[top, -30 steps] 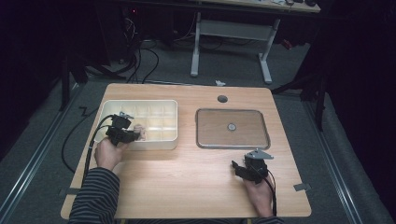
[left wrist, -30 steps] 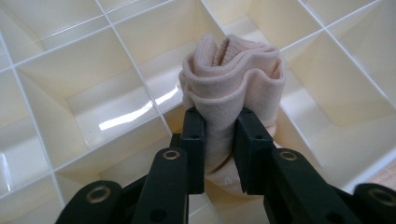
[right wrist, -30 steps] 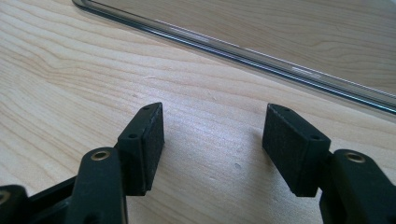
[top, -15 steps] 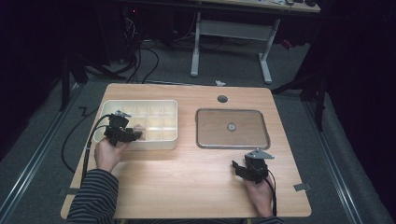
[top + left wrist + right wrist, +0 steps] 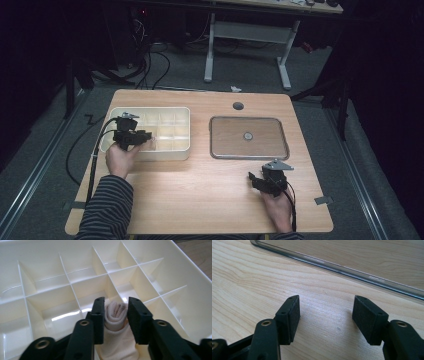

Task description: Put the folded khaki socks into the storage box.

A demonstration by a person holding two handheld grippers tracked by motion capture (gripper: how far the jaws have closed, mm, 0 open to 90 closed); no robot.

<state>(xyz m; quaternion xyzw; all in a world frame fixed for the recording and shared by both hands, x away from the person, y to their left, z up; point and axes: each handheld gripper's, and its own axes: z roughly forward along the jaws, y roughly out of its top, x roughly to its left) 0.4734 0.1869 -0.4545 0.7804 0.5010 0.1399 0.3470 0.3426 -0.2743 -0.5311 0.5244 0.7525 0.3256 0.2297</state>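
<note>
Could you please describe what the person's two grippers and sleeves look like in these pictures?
Both the left gripper and the right gripper are black, each with two flat rectangular jaws carrying brass-coloured eyelets and small screw holes. Each is topped by a grey three-cornered plate and trails a black cable. The person wears a long sleeve striped dark and light.

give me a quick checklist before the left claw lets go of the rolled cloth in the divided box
1. Rolled cloth between the left claw pads, which have just been closing: ok.
2. Cloth sits down inside one compartment of the divided box: ok.
3. Cloth fully clear of the divider walls: cannot tell.
4. Right claw open, nothing between its pads, resting over the table: ok.
5. Metal tray well apart from the box: ok.
</note>
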